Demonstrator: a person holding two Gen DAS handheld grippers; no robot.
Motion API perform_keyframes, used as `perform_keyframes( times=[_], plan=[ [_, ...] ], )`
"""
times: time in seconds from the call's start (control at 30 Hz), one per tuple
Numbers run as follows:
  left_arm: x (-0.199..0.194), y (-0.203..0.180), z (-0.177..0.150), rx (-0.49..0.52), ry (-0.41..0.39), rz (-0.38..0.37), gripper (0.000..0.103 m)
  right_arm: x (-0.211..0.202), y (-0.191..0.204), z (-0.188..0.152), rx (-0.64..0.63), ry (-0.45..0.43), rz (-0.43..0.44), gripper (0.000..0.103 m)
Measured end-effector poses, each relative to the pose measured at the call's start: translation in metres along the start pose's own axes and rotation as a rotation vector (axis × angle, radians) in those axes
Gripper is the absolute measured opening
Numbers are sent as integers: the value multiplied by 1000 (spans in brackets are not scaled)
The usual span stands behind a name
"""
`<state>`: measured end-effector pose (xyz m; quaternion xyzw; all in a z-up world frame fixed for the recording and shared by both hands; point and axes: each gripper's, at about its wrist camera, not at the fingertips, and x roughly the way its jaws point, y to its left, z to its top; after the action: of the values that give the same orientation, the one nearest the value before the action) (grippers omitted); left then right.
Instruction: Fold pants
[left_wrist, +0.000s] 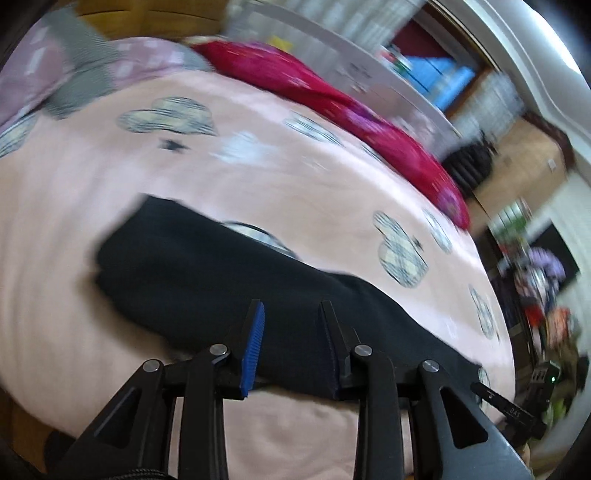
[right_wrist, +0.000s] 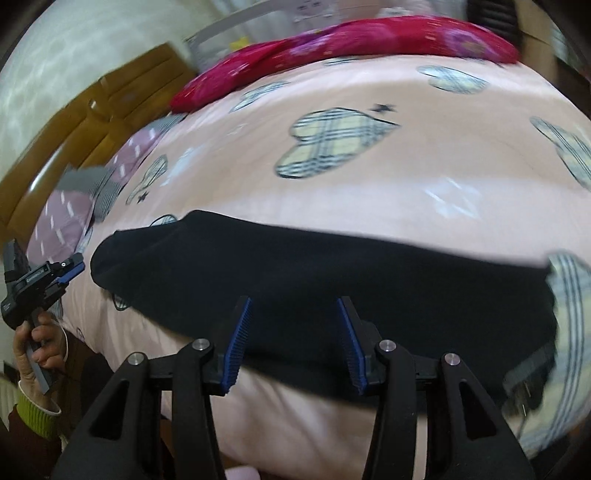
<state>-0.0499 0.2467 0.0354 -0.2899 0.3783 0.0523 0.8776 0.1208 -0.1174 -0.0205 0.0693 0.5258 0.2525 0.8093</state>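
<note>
- Lying across the pink bedspread (right_wrist: 369, 184), the black pants (right_wrist: 332, 266) form a long dark band below both my grippers.
- Left gripper (left_wrist: 291, 343): fingers spread apart, nothing between them, poised above the pants' near edge.
- Right gripper (right_wrist: 293, 343): fingers likewise parted, empty, over the pants.
- Red quilt (right_wrist: 332, 40) sits at the bed's far side.

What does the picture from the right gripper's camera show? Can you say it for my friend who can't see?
Black pants lie stretched out across a pink bedspread with plaid heart-like shapes, and the open right gripper points at them with nothing between its blue pads. A red patterned blanket lies along the bed's far edge, and at far left a hand holds the left gripper.
</note>
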Motion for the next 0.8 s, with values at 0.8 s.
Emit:
perform_keyframes(
  times=[0.8],
  plan=[
    [133, -232, -122, 1010, 476, -116, 42, -40, -138, -64, 506, -104, -21, 50]
  ],
)
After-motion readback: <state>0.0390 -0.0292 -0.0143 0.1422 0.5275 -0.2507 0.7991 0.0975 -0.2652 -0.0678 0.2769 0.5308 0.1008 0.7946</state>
